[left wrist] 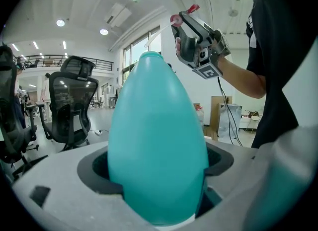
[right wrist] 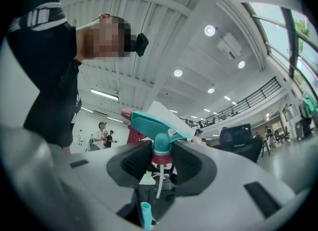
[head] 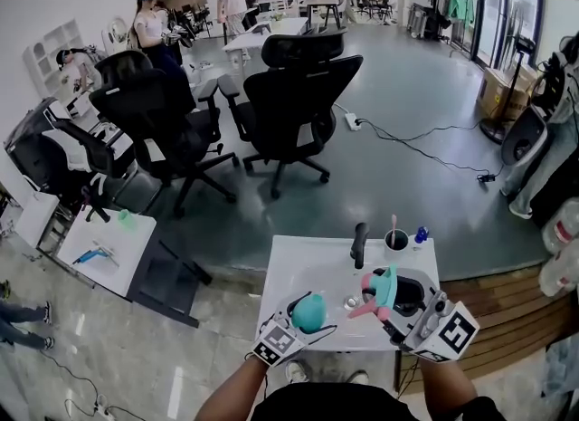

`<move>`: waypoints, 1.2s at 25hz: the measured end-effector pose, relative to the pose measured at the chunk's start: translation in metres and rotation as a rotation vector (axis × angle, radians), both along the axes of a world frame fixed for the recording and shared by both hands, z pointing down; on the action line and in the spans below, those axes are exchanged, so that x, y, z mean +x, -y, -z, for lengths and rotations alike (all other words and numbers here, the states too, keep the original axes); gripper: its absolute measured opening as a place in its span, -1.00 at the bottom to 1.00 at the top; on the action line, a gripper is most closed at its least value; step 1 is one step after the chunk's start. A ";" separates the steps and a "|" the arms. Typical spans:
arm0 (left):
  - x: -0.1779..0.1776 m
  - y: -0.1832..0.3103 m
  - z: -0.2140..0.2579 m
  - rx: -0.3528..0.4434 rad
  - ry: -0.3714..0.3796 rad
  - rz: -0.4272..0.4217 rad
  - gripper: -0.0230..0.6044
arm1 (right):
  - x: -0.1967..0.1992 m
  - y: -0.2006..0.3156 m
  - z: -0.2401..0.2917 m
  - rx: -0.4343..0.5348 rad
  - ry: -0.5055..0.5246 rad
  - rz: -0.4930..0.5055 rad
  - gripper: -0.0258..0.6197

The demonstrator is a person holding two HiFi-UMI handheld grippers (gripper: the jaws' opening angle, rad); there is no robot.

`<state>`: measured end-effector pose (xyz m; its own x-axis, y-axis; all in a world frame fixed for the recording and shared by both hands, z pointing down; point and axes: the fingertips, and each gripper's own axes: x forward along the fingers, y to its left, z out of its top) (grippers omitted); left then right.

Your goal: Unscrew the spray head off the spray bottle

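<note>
a small white counter [head: 308,261] sits just ahead of the person. on it stand one black upright thing [head: 360,245], one dark cup [head: 395,241] with a thin stick in it, and one small blue object [head: 421,234], all along the far edge. one tiny pale piece [head: 350,302] lies nearer, between the two hand-held grippers. beyond the counter, two black office chairs [head: 303,93] stand side by side on the grey floor [head: 407,184], with a power strip [head: 353,121] and its cable trailing off to the right. a second white table [head: 109,252] stands off to the left, and several people stand far back in the hall. nothing lies between the two held parts. the left hand-held gripper [head: 306,318] is clenched on one teal spray bottle [left wrist: 156,135], which fills the gap between its jaws, neck end away from the camera, held over the near left part of the counter. the right hand-held gripper [right wrist: 161,158] is clamped on one spray head [right wrist: 155,125], teal with a pink nozzle and pink collar, the jaws pinching the collar while its white dip tube [right wrist: 158,185] hangs free below. the spray head is off the bottle and held apart from it, to its right. each hand-held gripper carries one marker cube.
</note>
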<state>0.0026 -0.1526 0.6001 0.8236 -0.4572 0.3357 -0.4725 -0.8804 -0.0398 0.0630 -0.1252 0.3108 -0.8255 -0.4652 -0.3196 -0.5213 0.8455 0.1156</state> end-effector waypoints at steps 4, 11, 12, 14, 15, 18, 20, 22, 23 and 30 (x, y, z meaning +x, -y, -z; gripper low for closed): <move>-0.009 0.010 0.003 0.009 -0.011 0.058 0.54 | 0.014 0.011 -0.002 -0.016 0.007 -0.081 -0.50; -0.022 0.021 0.022 0.052 -0.042 0.141 0.54 | 0.037 0.027 -0.026 -0.067 0.004 -0.205 -0.50; -0.026 0.024 0.025 0.056 -0.044 0.167 0.54 | 0.039 0.028 -0.031 -0.080 0.003 -0.212 -0.50; -0.034 0.028 0.029 0.060 -0.051 0.217 0.54 | 0.040 0.029 -0.041 -0.099 -0.011 -0.221 -0.50; -0.038 0.030 0.031 0.061 -0.053 0.238 0.54 | 0.041 0.030 -0.046 -0.106 -0.022 -0.225 -0.50; -0.047 0.035 0.037 0.063 -0.064 0.287 0.54 | 0.043 0.033 -0.061 -0.129 -0.050 -0.240 -0.50; -0.052 0.037 0.042 0.065 -0.076 0.311 0.54 | 0.044 0.035 -0.071 -0.148 -0.061 -0.250 -0.50; -0.054 0.038 0.047 0.068 -0.088 0.332 0.54 | 0.045 0.036 -0.082 -0.166 -0.074 -0.264 -0.50; -0.055 0.039 0.049 0.069 -0.094 0.339 0.54 | 0.045 0.036 -0.087 -0.175 -0.084 -0.272 -0.50; -0.059 0.043 0.061 0.093 -0.115 0.381 0.54 | 0.051 0.041 -0.123 -0.242 -0.141 -0.334 -0.50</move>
<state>-0.0566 -0.1951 0.5394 0.6189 -0.7611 0.1941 -0.7704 -0.6364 -0.0392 0.1140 -0.1664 0.4342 -0.6445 -0.7620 -0.0636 -0.7643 0.6444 0.0241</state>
